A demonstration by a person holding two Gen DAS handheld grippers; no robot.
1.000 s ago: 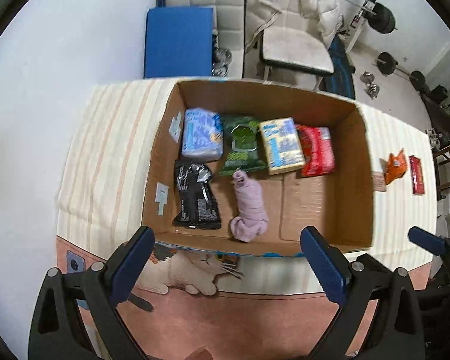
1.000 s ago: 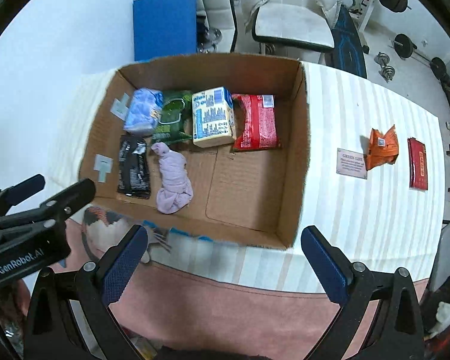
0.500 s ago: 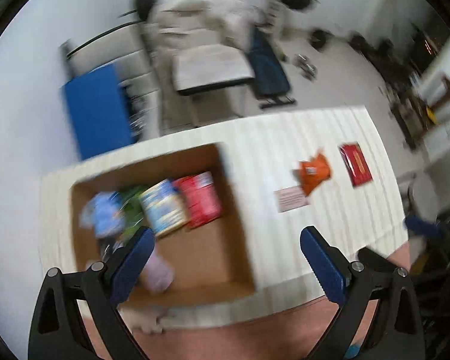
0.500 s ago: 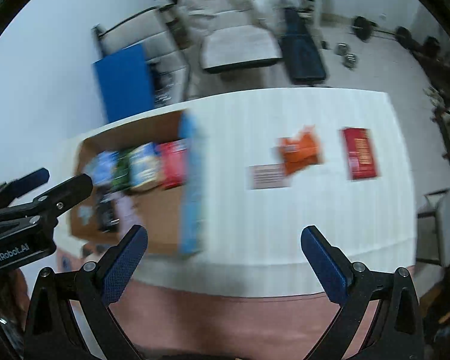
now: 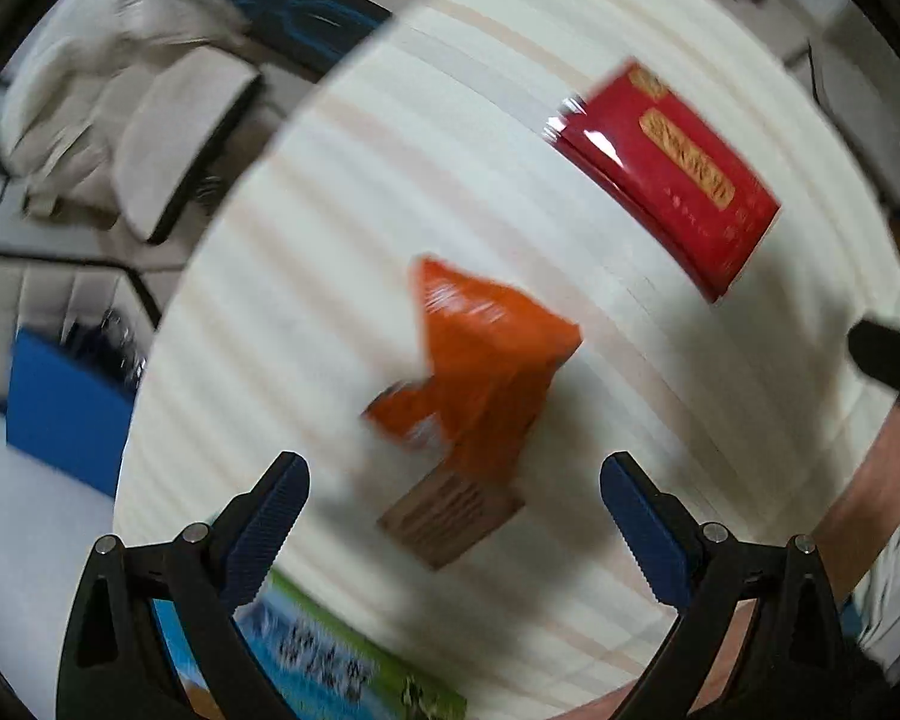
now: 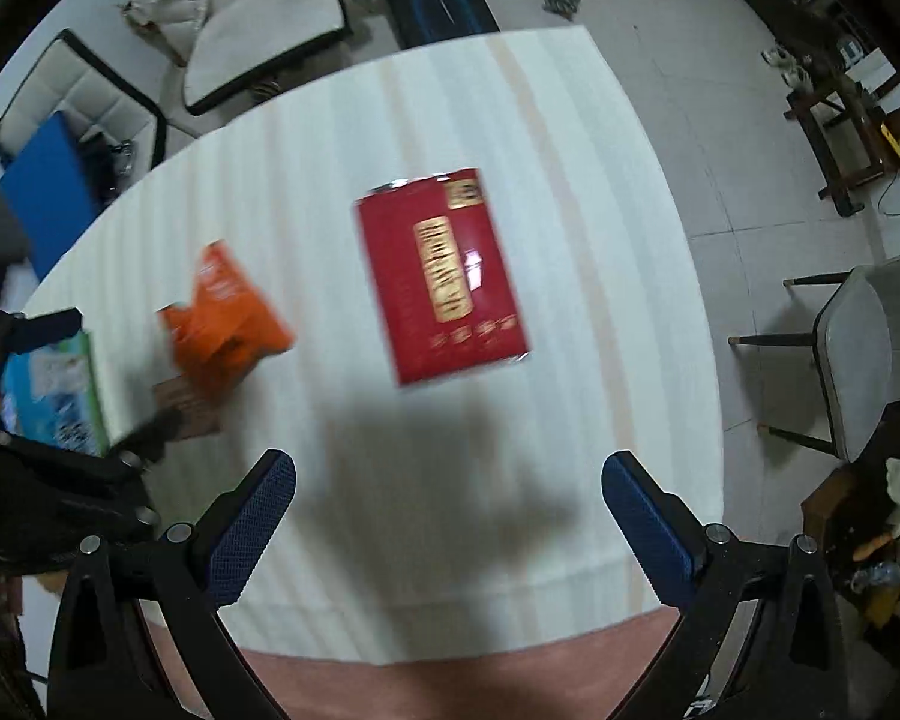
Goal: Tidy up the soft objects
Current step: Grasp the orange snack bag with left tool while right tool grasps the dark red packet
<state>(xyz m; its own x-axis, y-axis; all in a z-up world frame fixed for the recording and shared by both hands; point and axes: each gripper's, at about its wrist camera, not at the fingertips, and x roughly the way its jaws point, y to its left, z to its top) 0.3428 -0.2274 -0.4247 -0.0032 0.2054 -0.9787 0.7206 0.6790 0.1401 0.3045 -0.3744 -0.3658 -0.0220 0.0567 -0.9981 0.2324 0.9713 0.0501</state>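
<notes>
An orange crumpled packet (image 5: 480, 366) lies on the striped white tablecloth (image 5: 330, 240), partly over a small brown card (image 5: 450, 516). My left gripper (image 5: 453, 510) hovers open just above and in front of it, fingers either side of the card. A flat red packet (image 6: 444, 276) with gold lettering lies ahead of my right gripper (image 6: 447, 510), which is open and empty over bare cloth. The red packet (image 5: 666, 174) sits beyond the orange one in the left wrist view. The orange packet (image 6: 228, 318) shows at left in the right wrist view.
The printed outer wall of the cardboard box (image 5: 330, 660) is at the lower left; it shows as a blue-green side (image 6: 54, 384) in the right wrist view. Padded chairs (image 6: 258, 18) stand beyond the table; another chair (image 6: 858, 348) is at the right. The table edge (image 6: 426, 636) is near.
Both grippers have swung right, away from the open box and its contents, and dropped closer to the table. The orange and red packets now fill the views; both grippers stay open.
</notes>
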